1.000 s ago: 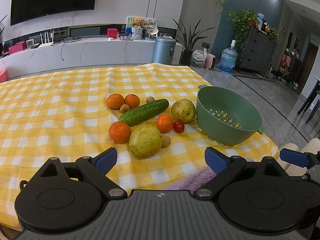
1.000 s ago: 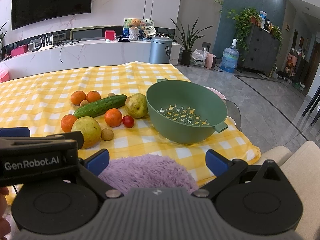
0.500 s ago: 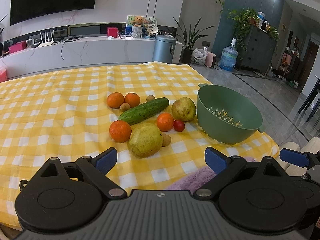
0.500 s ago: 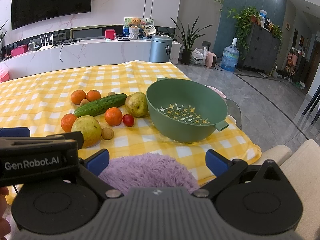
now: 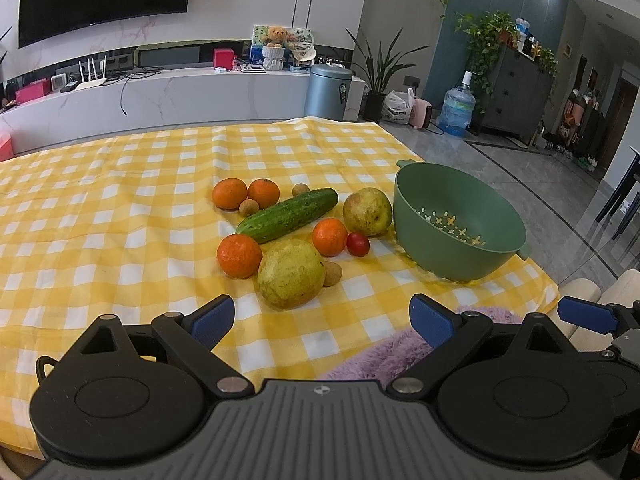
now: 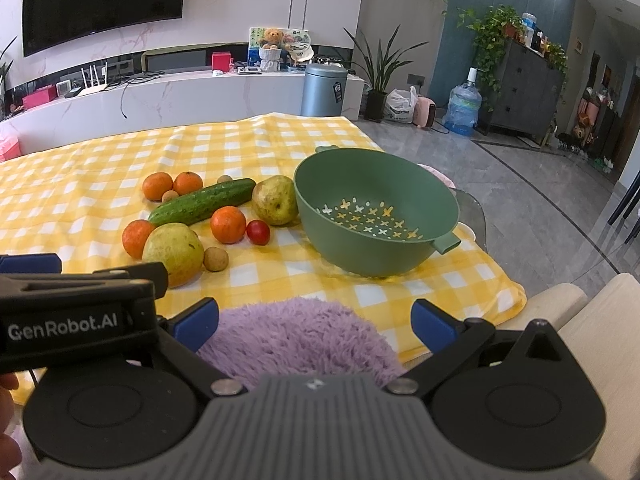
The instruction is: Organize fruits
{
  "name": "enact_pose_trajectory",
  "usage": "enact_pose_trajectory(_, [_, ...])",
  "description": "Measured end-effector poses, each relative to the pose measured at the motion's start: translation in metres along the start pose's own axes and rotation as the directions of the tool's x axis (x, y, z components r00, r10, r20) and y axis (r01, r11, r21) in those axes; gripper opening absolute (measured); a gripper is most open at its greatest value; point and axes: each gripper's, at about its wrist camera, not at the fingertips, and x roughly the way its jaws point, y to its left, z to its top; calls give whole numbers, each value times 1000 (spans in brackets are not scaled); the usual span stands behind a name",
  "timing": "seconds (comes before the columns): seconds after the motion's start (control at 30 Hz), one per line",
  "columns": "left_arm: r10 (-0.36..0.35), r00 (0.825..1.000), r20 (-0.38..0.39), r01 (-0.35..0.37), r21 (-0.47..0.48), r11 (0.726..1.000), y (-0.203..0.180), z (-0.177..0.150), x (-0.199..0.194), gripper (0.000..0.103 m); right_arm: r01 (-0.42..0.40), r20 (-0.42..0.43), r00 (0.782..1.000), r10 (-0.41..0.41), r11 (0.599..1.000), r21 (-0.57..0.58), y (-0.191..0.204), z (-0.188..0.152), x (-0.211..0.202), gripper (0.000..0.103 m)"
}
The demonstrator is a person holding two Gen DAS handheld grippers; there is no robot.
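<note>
On the yellow checked cloth [image 5: 100, 216] lies a cluster of produce: a cucumber [image 5: 287, 214], two yellow-green pears [image 5: 291, 273] [image 5: 367, 211], several oranges [image 5: 239, 255], a small red tomato [image 5: 357, 244] and a few small brown longans [image 5: 332, 273]. An empty green colander [image 5: 460, 224] stands just right of them, also in the right wrist view as the colander [image 6: 376, 210]. My left gripper [image 5: 322, 320] is open, hanging short of the near pear. My right gripper [image 6: 316, 322] is open over a purple fluffy cushion [image 6: 296, 344], short of the colander.
The table's near right corner and edge [image 6: 516, 292] drop off to a cream chair [image 6: 592, 320]. The left gripper's body [image 6: 76, 304] fills the right wrist view's lower left. A TV counter [image 5: 160, 96] and a bin [image 5: 328, 92] stand far behind.
Both grippers have crept slightly forward toward the table; the fruit and colander sit a little nearer in both views. Jaws stayed open and no object moved.
</note>
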Motion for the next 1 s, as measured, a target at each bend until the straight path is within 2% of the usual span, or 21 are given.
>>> enact_pose_trajectory(0.67, [-14,1000,-13,14,4,1000,0,1,0,103,2,0,1000,-2,1000,-6,0,1,0,99])
enact_pose_trajectory(0.8, [-41,998,-40,41,5,999,13,13,0,103,7,-3,1000,-7,1000,-10,1,4,2,99])
enact_pose_trajectory(0.9, [-11,1000,-19,11,-30,999,30,22,1,103,25,-19,1000,-25,1000,0,2,14,7,99])
enact_pose_trajectory(1.0, [19,1000,-20,-20,-93,995,53,30,7,103,8,-9,1000,-7,999,33,2,28,9,99])
